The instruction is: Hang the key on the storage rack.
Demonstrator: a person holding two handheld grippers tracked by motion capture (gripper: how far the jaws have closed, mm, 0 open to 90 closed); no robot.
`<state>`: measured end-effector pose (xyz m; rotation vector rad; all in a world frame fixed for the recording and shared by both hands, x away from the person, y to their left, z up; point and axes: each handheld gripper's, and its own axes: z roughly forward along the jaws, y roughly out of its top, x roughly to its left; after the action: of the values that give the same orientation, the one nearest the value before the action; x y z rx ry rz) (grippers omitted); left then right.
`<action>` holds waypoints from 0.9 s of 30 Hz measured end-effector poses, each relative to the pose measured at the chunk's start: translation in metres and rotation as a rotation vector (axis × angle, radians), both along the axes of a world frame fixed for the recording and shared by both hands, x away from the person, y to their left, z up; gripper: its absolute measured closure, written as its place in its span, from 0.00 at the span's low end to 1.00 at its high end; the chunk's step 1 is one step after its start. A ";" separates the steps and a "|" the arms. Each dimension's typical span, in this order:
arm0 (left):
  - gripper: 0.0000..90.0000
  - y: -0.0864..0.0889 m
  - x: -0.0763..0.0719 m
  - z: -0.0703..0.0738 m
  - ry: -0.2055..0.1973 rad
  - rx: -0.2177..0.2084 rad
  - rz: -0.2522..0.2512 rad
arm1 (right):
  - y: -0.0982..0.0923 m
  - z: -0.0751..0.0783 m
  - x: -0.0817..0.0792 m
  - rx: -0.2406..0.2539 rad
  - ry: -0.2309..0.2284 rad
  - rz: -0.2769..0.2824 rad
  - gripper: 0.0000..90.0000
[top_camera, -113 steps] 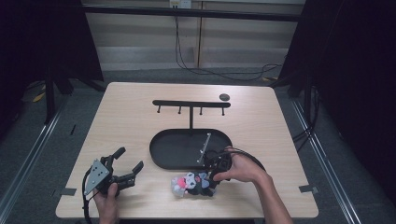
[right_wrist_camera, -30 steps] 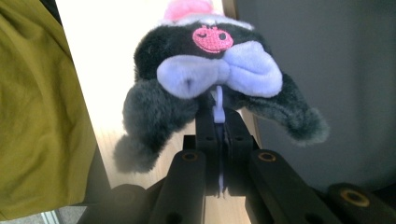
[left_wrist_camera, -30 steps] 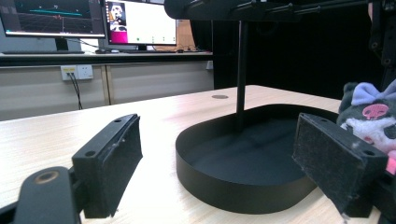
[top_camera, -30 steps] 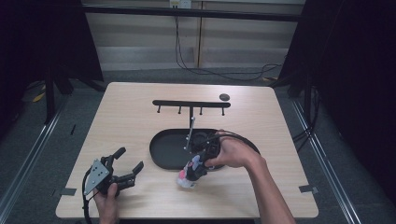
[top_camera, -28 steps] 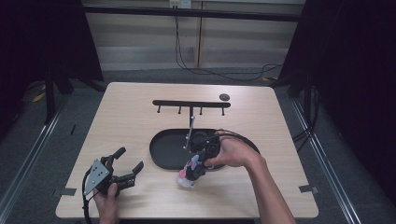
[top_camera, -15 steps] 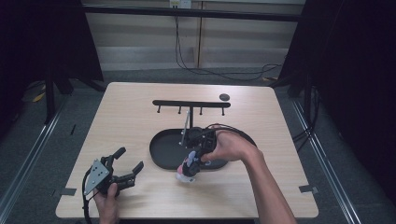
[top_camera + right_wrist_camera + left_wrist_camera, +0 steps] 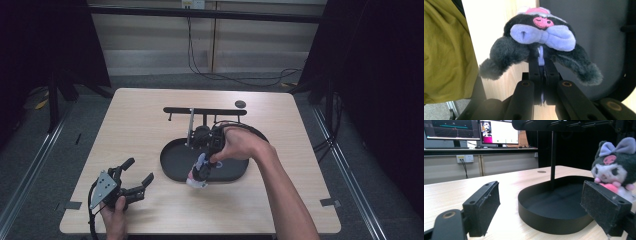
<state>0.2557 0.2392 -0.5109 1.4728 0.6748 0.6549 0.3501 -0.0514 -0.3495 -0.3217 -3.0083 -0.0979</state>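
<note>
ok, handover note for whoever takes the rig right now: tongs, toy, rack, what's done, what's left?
Right tongs: shut on the plush toy's hanging loop; toy lifted off the table, hanging at the near rim of the black tray.
Left tongs: open, nothing in them, low over the table's near left corner.
Hook rack: stands in the tray, pegs bare.
Done: toy picked up by its loop.
Left: probably hang the loop on a rack peg, then release.

Plush toy (image 7: 199,172) over near rim of tray (image 7: 172,165), stand (image 7: 205,111) behind
</note>
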 end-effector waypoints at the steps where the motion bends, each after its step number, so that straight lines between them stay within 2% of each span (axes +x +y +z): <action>1: 0.17 0.000 0.000 0.000 -0.001 -0.001 -0.001 | 0.001 0.002 0.003 -0.001 0.000 -0.002 0.97; 10: 0.17 0.000 0.000 0.000 0.000 0.002 -0.003 | 0.011 0.010 0.008 0.013 -0.022 0.020 0.97; 15: 0.17 0.000 0.000 0.000 0.002 0.003 -0.002 | 0.012 0.021 0.016 0.043 -0.028 0.032 0.97; 16: 0.17 0.000 0.000 0.000 0.002 0.002 -0.003 | 0.011 0.025 0.019 0.050 -0.028 0.015 0.97; 23: 0.17 0.000 0.000 0.000 0.002 0.004 -0.003 | 0.011 0.034 0.028 0.042 -0.039 0.013 0.97; 27: 0.17 0.000 0.000 0.000 0.002 0.006 -0.003 | 0.010 0.042 0.036 0.061 -0.046 0.023 0.97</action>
<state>0.2557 0.2397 -0.5108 1.4800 0.6727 0.6537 0.3864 -0.0410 -0.3073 -0.2829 -3.0464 -0.1979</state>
